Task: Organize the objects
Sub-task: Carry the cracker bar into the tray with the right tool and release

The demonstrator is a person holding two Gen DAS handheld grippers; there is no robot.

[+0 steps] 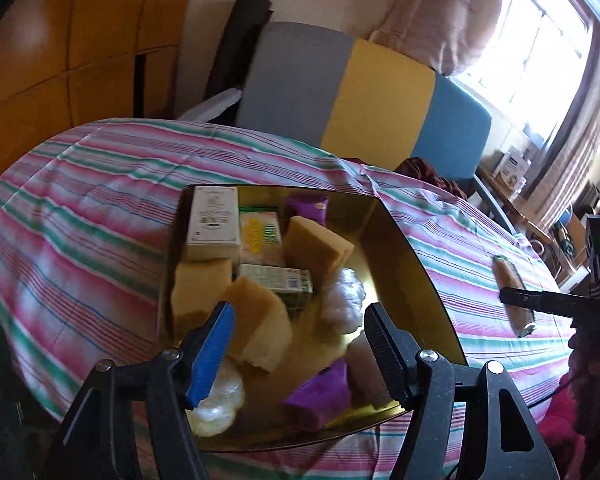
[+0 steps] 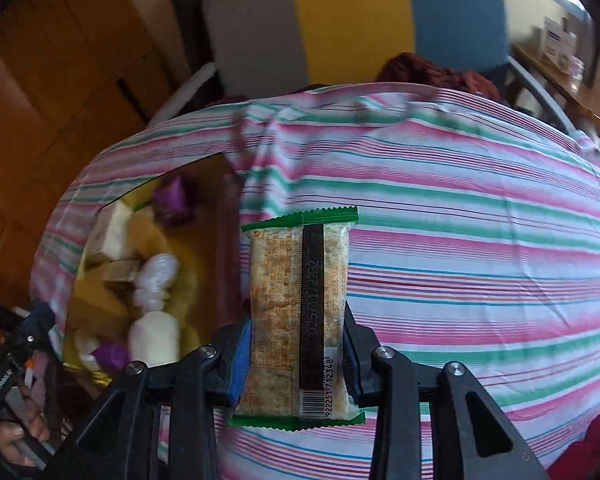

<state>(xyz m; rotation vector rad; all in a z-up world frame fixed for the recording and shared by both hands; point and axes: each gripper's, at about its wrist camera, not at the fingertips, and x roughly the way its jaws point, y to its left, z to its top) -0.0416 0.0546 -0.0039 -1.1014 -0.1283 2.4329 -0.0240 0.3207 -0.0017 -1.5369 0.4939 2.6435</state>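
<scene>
Snack bar (image 2: 298, 316), clear wrapper with green crimped ends, barcode side facing us: it sits crosswise between the jaws of the right gripper (image 2: 298, 344), pinched at its lower half, jaws closed on it. It hangs above the striped cloth (image 2: 480, 248), clear of the surface as far as we can judge, and just to the right of the tray (image 2: 220, 216). In the left view the same bar shows off to the right, over the cloth, outside the tray.

Tray, gold and shiny, on the cloth-covered bench. Already in it, as we count them: a cream box (image 1: 213, 222), a yellow-and-green packet (image 1: 259, 236), a green carton (image 1: 278, 282), three sponge blocks, one of them (image 1: 320, 246) leaning near the middle, white fluffy wads (image 1: 344, 296), and purple packets at the far side (image 1: 306, 206) and the near side. They lie heaped, touching, in no clear order.

Left gripper (image 1: 298, 354): jaws parted, nothing between them, held over the near end of the tray above a sponge (image 1: 256, 332).

Our reading: most of the gathering looks done. The bar is the one item we see outside the tray; we see nothing else loose on the cloth in either view. Left to do, we judge: carry the bar across the rim and set it in.
</scene>
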